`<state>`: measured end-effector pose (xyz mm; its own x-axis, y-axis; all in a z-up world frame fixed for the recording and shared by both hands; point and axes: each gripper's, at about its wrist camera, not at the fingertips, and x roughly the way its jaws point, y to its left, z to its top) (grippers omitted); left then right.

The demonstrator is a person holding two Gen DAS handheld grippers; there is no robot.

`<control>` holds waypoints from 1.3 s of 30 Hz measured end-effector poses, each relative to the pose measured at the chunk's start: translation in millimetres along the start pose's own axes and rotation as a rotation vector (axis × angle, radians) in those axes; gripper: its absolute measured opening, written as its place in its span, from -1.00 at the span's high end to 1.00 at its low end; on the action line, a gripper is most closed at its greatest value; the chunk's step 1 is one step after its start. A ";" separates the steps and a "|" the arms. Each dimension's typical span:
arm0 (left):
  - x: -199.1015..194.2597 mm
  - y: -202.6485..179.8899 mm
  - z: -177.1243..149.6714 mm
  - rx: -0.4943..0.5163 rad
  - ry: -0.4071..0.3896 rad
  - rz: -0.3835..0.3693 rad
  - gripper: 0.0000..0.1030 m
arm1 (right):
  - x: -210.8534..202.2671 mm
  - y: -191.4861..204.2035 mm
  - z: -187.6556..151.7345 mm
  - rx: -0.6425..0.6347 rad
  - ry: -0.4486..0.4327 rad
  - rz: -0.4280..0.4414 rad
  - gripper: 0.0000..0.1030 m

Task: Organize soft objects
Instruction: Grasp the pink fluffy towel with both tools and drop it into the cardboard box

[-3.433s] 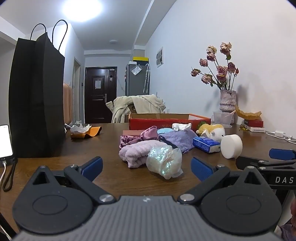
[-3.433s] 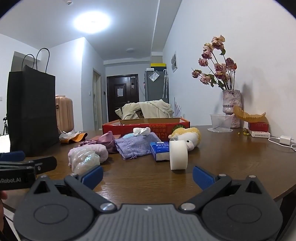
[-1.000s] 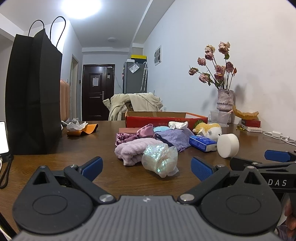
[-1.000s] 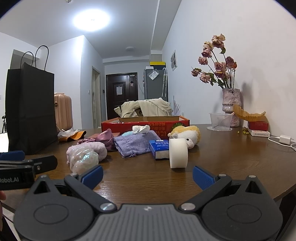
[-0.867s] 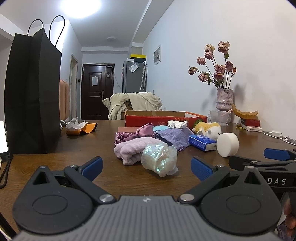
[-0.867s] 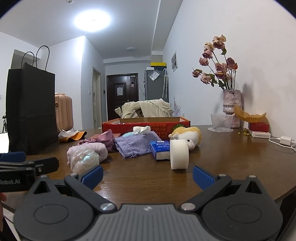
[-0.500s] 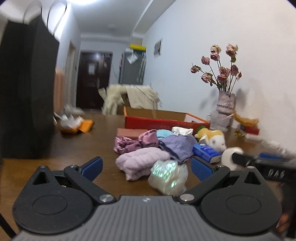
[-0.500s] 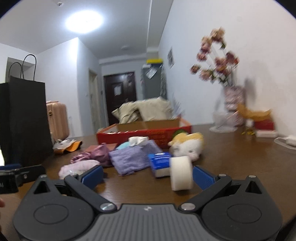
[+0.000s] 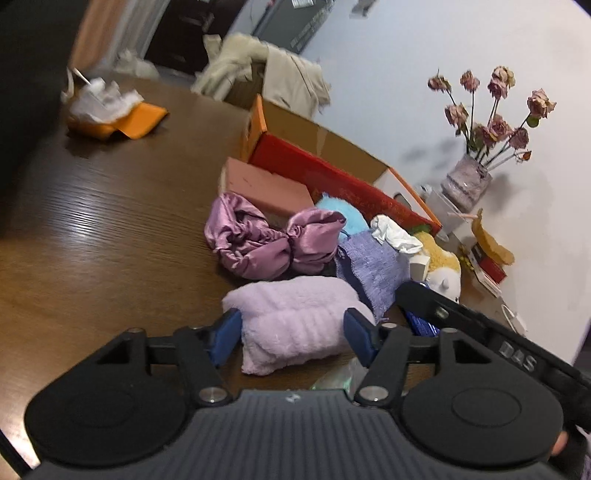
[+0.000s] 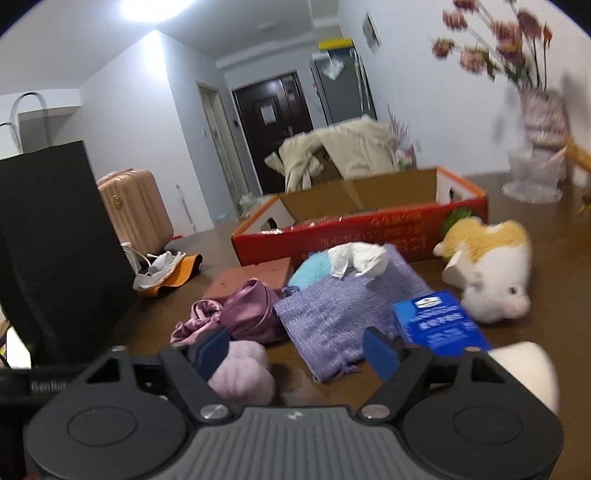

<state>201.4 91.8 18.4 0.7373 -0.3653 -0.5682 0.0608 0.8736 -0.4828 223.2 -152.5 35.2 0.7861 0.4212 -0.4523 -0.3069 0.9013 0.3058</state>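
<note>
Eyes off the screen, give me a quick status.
Left tongs open, straddling fluffy lilac folded towel. Right tongs open, empty, over knitted purple cloth. Nothing between left pads and towel.

We see a black paper bag (image 10: 55, 236) at nine o'clock, a pink suitcase (image 10: 135, 210) behind it, a vase of dried roses (image 9: 467, 181) at two o'clock.

- Ceiling light (image 10: 147, 7) blown out at top of right wrist view; room evenly lit, slightly cool.
- Glare streaks on tabletop (image 9: 85, 221) in left wrist view.
- Motion blur: flowers (image 10: 498, 44), plush toy (image 10: 491, 266), far left edge of left view.
- Heavy fisheye bending, dark corner vignette.
- Soft shadows behind vase (image 9: 467, 181).
</note>
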 end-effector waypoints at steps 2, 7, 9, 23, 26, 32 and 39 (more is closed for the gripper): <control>9.8 0.4 6.5 0.000 0.034 -0.028 -0.14 | 14.5 -4.0 2.1 0.043 0.036 0.027 -0.22; 25.5 0.2 12.5 0.006 0.072 -0.052 0.11 | 42.6 -12.2 -3.7 0.139 0.114 0.079 0.26; 24.9 -0.7 12.2 0.007 0.068 -0.057 0.20 | 44.3 -16.7 -6.7 0.163 0.129 0.104 0.41; -1.0 -85.9 72.7 0.147 -0.125 -0.171 0.56 | -6.2 -34.1 69.4 0.106 -0.018 0.192 0.54; 17.5 -92.4 106.9 0.138 -0.146 -0.221 0.58 | 2.7 -37.3 104.8 0.055 -0.033 0.169 0.54; 87.9 -85.8 212.2 0.115 -0.155 -0.208 0.58 | 92.1 -57.4 192.2 0.030 0.005 0.178 0.55; 218.9 -18.5 287.3 -0.048 -0.074 -0.009 0.48 | 284.0 -77.2 247.7 0.096 0.239 0.126 0.56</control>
<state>555.0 87.9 94.4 0.7845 -0.3466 -0.5143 0.0363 0.8535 -0.5198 603.0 -127.6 90.6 0.5926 0.5515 -0.5871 -0.3330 0.8314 0.4449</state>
